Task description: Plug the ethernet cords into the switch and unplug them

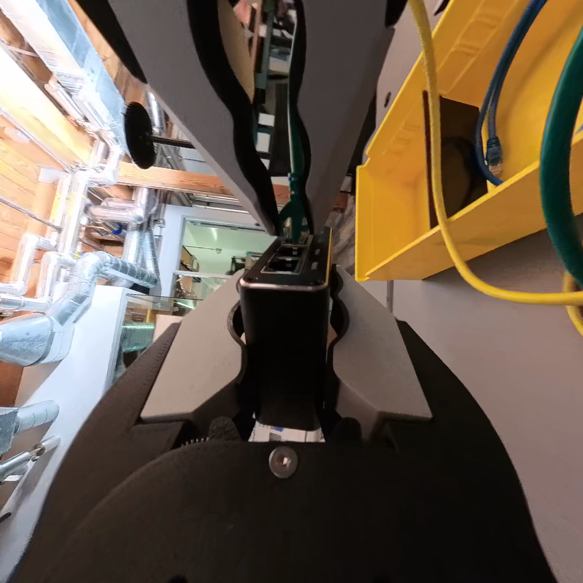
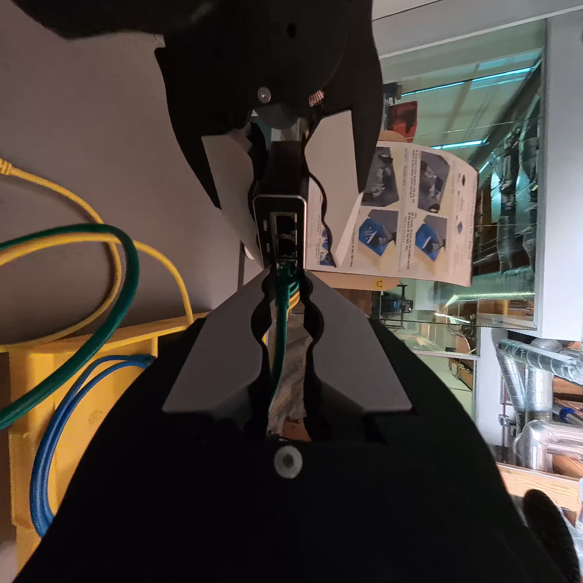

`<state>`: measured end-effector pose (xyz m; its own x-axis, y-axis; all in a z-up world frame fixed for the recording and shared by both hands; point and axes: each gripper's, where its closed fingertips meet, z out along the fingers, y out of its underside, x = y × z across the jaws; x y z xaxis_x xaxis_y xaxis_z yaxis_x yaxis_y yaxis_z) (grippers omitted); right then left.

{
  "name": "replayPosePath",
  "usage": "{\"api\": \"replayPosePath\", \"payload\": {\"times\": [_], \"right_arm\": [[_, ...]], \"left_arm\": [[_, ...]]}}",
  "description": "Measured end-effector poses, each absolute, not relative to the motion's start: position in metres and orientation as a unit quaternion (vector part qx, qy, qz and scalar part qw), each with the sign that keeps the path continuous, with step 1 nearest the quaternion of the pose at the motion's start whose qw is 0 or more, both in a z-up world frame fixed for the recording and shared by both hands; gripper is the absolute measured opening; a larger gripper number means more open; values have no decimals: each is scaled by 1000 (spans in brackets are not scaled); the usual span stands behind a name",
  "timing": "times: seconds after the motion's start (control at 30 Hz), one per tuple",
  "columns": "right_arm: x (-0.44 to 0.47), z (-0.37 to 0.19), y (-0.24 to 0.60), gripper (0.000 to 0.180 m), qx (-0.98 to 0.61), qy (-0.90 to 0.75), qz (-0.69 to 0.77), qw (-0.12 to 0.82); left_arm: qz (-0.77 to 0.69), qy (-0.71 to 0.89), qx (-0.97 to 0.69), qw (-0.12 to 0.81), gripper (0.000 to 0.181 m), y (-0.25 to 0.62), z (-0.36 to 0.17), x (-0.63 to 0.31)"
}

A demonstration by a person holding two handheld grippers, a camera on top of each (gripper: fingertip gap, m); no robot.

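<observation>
Count: 1 black switch (image 1: 284,331), 3 ports visible on its end face; 3 ethernet cords – 1 green (image 2: 123,284), 1 yellow (image 1: 435,176), 1 blue (image 2: 53,448); 1 yellow bin (image 1: 410,202); 2 hand-held grippers.

Left gripper (image 1: 285,285): jaws narrow, clamped on the switch body from both sides, port face pointing away from its camera. Switch is held in the air, off the surface.

Right gripper (image 2: 285,277): jaws nearly closed, pinching the green cord just behind its plug. Plug (image 2: 285,271) sits at the port nearest the right gripper's tips; whether fully seated, cannot tell. Other 2 ports empty. Green cord runs back between the fingers, then loops out over the bin.

Blue cord: lies in the bin, its plug (image 1: 493,151) loose and unconnected. Yellow cord: drapes over the bin edge onto the surface, one plug end (image 2: 4,167) lying free on it.

Surface: grey tabletop (image 1: 473,362), matte; bin rests on it. A printed instruction sheet (image 2: 410,214) w/ photos stands propped behind the switch in the right wrist view.

Room: workshop-type space w/ silver insulated ducts (image 1: 47,325), exposed timber beams, glass partition (image 2: 473,157), white walls.
</observation>
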<state>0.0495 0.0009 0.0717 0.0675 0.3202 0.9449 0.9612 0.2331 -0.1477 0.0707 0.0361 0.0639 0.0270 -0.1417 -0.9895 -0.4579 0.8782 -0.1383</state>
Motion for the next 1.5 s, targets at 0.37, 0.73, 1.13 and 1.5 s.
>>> {"api": "replayPosePath", "payload": {"times": [0.37, 0.73, 1.13, 1.5], "right_arm": [[50, 76, 9, 13, -530, -589, -352, 499], [55, 76, 12, 12, -510, -594, -364, 504], [57, 83, 22, 15, -492, -576, -363, 543], [52, 86, 17, 13, -477, -581, -349, 560]], "left_arm": [[81, 695, -248, 670, 52, 41, 66, 62], [79, 708, -242, 659, 34, 39, 61, 61], [125, 697, -235, 666, 34, 46, 73, 58], [125, 697, -221, 670, 34, 42, 77, 56]]}}
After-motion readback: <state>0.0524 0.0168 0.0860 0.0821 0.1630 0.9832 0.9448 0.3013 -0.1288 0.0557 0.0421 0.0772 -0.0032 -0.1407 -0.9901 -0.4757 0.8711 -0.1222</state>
